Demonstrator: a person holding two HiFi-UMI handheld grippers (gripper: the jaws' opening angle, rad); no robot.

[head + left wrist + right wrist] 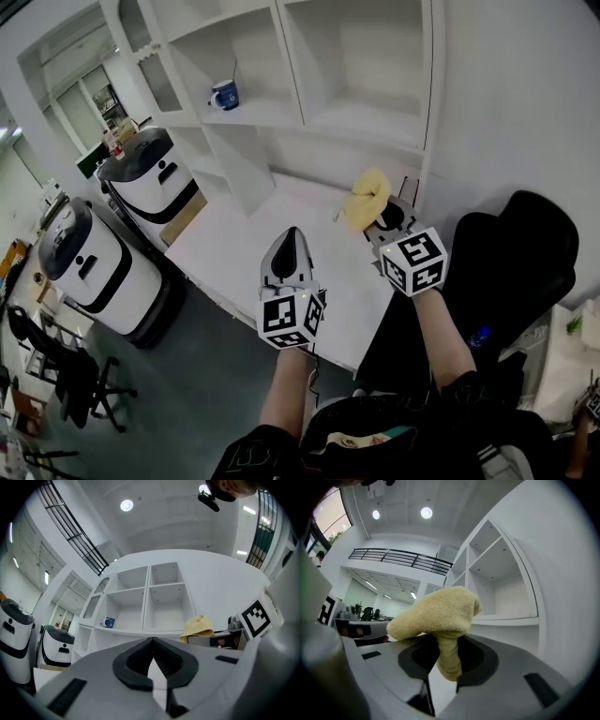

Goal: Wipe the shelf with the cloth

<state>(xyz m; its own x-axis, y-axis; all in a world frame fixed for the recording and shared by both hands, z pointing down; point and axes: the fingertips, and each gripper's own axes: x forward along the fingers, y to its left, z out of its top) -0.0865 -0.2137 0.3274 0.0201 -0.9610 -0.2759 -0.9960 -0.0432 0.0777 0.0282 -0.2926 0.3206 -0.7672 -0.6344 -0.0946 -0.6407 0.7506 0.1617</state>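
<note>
Cloth point(436, 616) is pinched by its twisted stem in the right gripper point(440, 662), jaws closed on it, frame centre. Head view cannot show that grip, only the bunched top. Left gripper point(152, 643) jaws are together, nothing between. Shelf point(281, 114) fills upper centre, top cut off. Blue mug point(224, 94) sits in one compartment.

There were two grippers, the left gripper point(290, 236) and the right gripper point(373, 214); one yellow cloth point(367, 193); one white shelf unit point(281, 114); one blue mug point(225, 94); one white table point(239, 246); two white-and-black machines, the first machine point(155, 178) and the second machine point(84, 264); two black chairs, the right chair point(525, 253) and the left chair point(58, 361).
</note>
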